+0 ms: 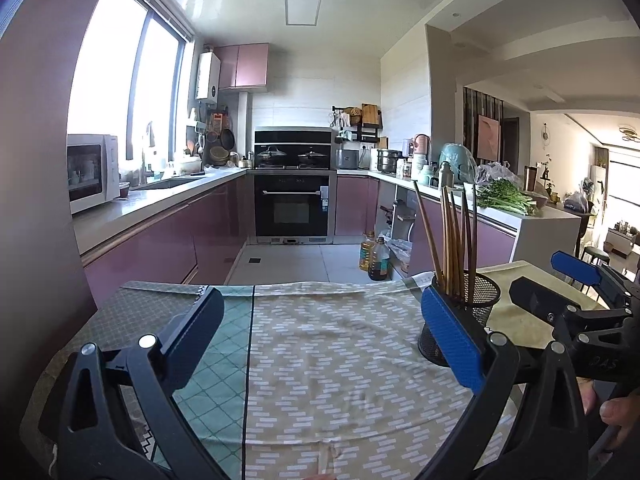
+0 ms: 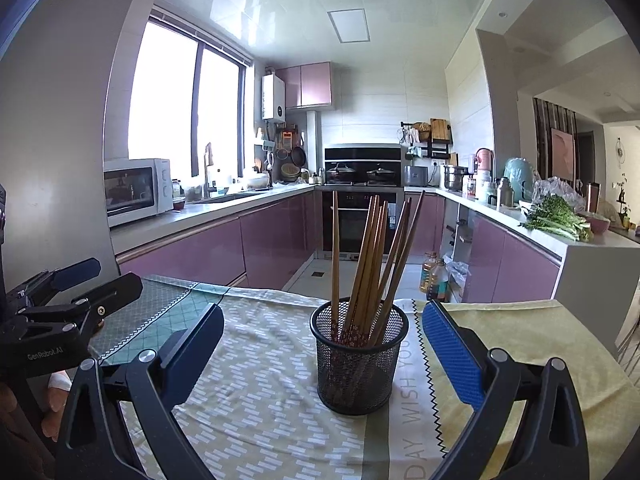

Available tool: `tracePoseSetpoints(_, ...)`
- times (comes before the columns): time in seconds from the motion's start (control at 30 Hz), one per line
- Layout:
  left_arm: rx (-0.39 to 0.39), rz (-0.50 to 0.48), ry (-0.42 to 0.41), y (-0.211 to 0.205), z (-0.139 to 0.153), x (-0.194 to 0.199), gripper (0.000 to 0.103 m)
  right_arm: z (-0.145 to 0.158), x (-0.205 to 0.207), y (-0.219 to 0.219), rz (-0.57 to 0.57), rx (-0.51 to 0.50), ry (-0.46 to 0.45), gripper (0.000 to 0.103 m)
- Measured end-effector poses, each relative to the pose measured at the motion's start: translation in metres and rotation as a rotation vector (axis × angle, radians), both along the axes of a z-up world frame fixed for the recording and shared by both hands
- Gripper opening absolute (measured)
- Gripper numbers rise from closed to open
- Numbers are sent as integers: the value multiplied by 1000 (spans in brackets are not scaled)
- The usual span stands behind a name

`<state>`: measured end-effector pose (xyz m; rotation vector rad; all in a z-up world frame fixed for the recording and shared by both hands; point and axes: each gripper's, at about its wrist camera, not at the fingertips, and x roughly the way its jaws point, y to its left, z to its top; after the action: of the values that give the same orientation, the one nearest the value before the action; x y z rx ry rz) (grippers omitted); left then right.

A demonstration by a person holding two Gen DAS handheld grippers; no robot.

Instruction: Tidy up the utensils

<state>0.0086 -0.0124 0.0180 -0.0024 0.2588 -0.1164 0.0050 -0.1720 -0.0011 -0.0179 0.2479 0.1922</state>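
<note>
Chopsticks (image 1: 452,240) stand bunched in a black mesh holder (image 1: 476,312) on the patterned tablecloth (image 1: 328,344), at the right of the left wrist view, partly behind the left gripper (image 1: 324,332)'s blue pad; its jaws are wide apart over bare cloth. The right gripper (image 1: 560,280) shows at the far right. In the right wrist view, the holder sits upright between the right gripper's spread, empty jaws, touching neither.
</note>
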Motion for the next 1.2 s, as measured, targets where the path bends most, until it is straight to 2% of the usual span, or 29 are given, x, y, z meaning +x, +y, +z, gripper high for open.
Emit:
tracePoseSetpoints(0.5,-29,31,-41,3,2,-10,97,2,-7,2,-13,7,-38,96)
tracePoseSetpoints(1.2,-19,66,-71,1,1,-12,97,0,-6,2,-31,18,-58,96)
